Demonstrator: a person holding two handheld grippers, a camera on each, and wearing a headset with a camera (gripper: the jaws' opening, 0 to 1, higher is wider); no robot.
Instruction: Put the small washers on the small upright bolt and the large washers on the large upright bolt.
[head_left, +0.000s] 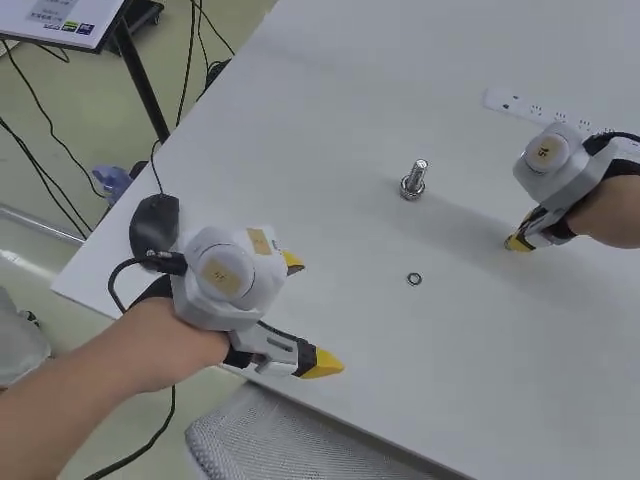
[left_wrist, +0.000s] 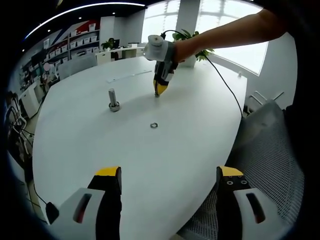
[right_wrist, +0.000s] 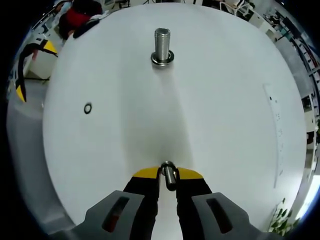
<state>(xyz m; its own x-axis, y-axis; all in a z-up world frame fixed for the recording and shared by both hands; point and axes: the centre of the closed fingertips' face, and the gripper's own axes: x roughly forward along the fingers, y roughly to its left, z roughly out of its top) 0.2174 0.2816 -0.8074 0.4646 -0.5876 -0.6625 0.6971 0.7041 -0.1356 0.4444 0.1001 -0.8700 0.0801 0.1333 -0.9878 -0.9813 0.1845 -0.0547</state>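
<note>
The bolt stands in the middle of the table, with a washer lying nearer me, apart from it. My right gripper is right of the bolt, tips down at the table, a metal piece between them. My left gripper is at the near-left edge.

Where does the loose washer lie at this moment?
In the head view the washer lies flat on the white table, on the near side of the upright bolt, apart from it.
</note>
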